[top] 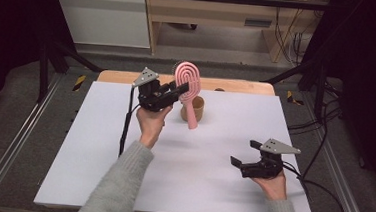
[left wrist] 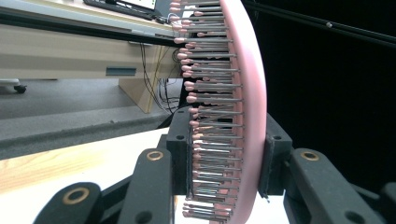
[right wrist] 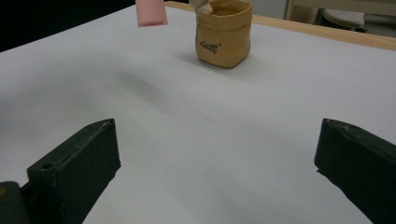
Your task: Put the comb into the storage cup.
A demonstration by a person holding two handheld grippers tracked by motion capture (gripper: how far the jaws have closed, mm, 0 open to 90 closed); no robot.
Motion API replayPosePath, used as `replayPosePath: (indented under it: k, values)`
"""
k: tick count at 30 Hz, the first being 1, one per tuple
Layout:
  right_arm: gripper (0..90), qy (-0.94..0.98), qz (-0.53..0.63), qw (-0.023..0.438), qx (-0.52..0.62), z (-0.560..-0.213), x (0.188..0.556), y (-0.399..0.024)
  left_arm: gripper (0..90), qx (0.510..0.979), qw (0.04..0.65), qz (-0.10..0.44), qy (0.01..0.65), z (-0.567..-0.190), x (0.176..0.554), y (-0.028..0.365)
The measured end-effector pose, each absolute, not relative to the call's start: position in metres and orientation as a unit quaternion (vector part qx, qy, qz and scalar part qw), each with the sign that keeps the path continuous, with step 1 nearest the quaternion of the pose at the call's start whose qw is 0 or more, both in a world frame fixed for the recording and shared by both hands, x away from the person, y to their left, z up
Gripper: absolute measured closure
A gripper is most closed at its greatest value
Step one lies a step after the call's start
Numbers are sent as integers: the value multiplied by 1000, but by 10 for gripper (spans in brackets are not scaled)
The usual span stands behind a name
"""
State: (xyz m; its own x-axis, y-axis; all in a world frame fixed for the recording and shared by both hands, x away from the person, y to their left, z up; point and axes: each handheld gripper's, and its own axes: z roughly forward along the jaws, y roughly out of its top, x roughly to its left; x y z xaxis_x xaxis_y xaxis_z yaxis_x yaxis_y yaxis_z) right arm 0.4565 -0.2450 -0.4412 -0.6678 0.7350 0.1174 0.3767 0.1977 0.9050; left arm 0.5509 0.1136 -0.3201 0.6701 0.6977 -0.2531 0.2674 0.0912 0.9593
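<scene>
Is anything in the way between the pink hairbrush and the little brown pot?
Nothing visible is. The left gripper holds the hairbrush by its head, handle hanging down in the air beside the pot. The pot's mouth looks open, though something pale sits at its rim. The right gripper rests open, far off on the table.

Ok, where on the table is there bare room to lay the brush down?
The table is bare across its middle, between the tan cup and the right gripper, and along its left side. It is tight only at the far edge, where the left gripper holds the brush by the cup.
</scene>
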Motion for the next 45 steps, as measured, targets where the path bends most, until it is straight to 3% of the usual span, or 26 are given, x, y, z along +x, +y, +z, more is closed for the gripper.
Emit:
replayPosePath:
  k: [45]
  values:
    - [4,756,514,174,366,-442,457,-244,638,634,639,192,391,-303,592,100]
